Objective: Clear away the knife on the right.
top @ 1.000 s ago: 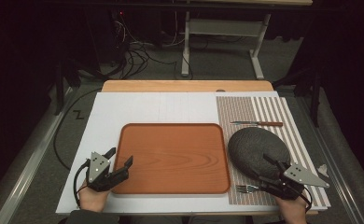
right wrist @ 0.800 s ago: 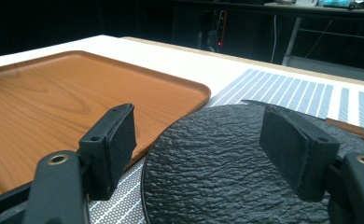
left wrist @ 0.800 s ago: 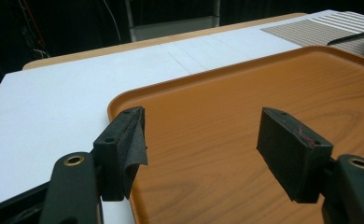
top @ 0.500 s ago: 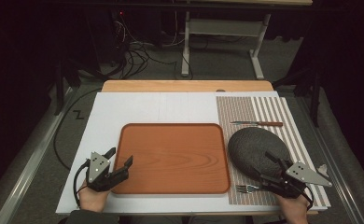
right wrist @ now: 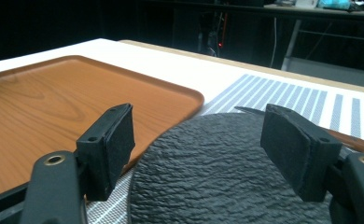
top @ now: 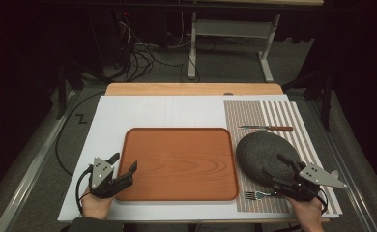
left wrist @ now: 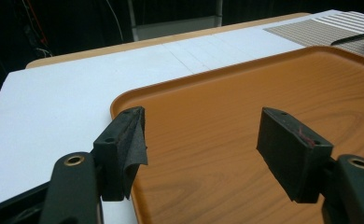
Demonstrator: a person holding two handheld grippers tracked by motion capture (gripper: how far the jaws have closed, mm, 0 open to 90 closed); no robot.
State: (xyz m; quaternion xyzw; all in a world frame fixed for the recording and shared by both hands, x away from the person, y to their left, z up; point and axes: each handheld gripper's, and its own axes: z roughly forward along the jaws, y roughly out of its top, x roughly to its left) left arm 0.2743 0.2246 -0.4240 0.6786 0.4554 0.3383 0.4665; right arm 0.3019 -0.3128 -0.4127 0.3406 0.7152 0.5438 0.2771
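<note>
A brown wood-grain tray [top: 177,162] lies empty in the middle of the white board. My left gripper [top: 123,162] is open at the tray's near left corner, and in the left gripper view [left wrist: 203,116] one jaw stands over the rim and the other over the tray [left wrist: 245,84]. A dark grey slate plate [top: 259,147] rests on the striped mat right of the tray. My right gripper [top: 272,164] hangs open over the plate's near right edge, nothing between its jaws. The right gripper view [right wrist: 199,112] has the plate [right wrist: 217,163] under the jaws and the tray [right wrist: 54,98] to the left.
A fork [top: 255,195] lies on the striped mat [top: 273,113] just in front of the plate, beside my right gripper. A knife [top: 266,128] with a brown handle lies behind the plate. The white board [top: 143,113] stretches bare behind the tray.
My right gripper has edged slightly to the right over the plate's near edge. The left gripper, tray, plate and cutlery have not moved.
</note>
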